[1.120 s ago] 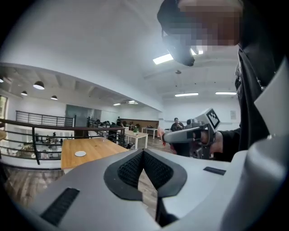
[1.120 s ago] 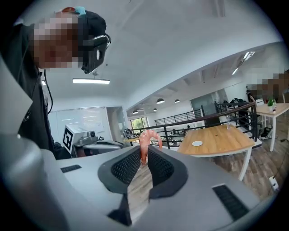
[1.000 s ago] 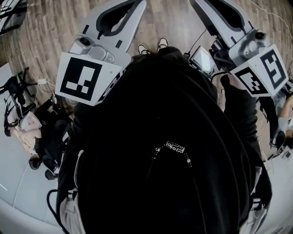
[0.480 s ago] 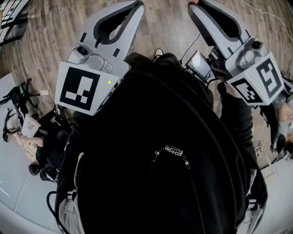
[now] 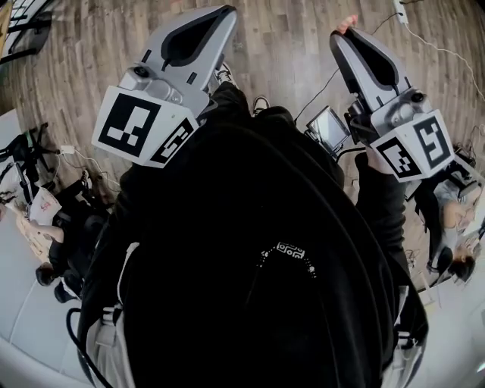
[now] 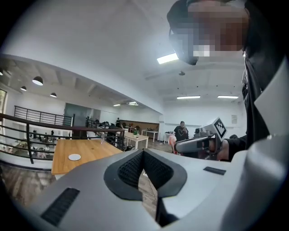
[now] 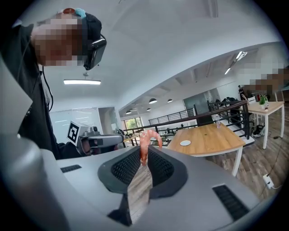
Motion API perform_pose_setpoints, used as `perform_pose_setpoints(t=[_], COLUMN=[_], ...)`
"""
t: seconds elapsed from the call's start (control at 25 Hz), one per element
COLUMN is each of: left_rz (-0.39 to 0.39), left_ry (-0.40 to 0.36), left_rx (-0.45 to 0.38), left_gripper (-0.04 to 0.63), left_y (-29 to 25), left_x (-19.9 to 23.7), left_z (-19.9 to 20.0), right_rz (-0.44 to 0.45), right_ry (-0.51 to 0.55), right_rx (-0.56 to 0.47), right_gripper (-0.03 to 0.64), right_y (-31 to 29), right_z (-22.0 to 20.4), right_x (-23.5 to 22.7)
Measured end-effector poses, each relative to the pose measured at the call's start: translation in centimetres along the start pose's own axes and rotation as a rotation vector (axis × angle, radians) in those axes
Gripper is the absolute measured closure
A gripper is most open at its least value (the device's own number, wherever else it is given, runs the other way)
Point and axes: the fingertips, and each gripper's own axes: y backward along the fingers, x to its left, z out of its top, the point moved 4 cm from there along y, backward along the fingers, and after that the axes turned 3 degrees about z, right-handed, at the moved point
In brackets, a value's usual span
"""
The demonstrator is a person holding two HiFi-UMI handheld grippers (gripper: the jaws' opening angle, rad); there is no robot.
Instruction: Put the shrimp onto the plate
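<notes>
A pink curled shrimp [image 7: 147, 140] sticks up from the tips of my right gripper [image 7: 144, 152], which is shut on it. In the head view the shrimp [image 5: 346, 23] shows as a pink spot at the right gripper [image 5: 342, 32] tip, top right. My left gripper [image 5: 218, 12] is held up at the top left, shut with nothing in it [image 6: 143, 152]. A small white plate [image 7: 185, 143] lies on a wooden table [image 7: 216, 135] some way off; the left gripper view shows the plate [image 6: 74, 157] too. Both grippers are in the air, far from the plate.
My black-clad body fills the head view, over a wooden floor [image 5: 280, 38]. A small screen [image 5: 327, 129] and cables lie on the floor. A black railing [image 6: 27, 135] runs beside the wooden table. Other tables and a person [image 6: 182, 131] stand further back.
Both grippers have swung outward in the head view, and the right gripper's tip with the shrimp has come into sight. Both jaws stay shut.
</notes>
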Motion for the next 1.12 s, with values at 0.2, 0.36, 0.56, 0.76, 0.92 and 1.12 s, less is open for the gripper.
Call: perform_pose_setpoints(t=[0.2, 0.36, 0.56, 0.76, 0.92, 1.12], left_rz=[0.087, 0.033, 0.0, -0.074, -0.092, -0.068], left_ry=[-0.034, -0.036, -0.02, -0.023, -0.054, 0.006], left_rx=[0.033, 0.043, 0.009, -0.035, -0.012, -0.045], left_gripper=[0.591, 0.591, 0.591, 0.591, 0.591, 0.591], left_y=[-2.4, -2.6, -2.3, -3.1, -3.9, -2.9], left_x=[5.2, 8.9, 14.9, 18.4, 20.2, 23.4], left_z=[0.9, 1.3, 2.9, 4.0, 3.2, 3.7], right_rz=[-0.059, -0.037, -0.02, -0.019, -0.01, 0.028], right_ry=[0.095, 0.066, 0.083, 0.104, 0.097, 0.104], right_rx=[0.049, 0.021, 0.015, 0.013, 0.014, 0.037], right_gripper=[0.554, 0.554, 0.554, 0.554, 0.554, 0.554], right_y=[-5.0, -9.3, -15.5, -19.8, -22.4, -26.0], right_z=[2.3, 4.5, 7.7, 9.6, 10.3, 11.7], right_x=[-1.8, -2.4, -1.0, -1.1, -2.0, -1.4])
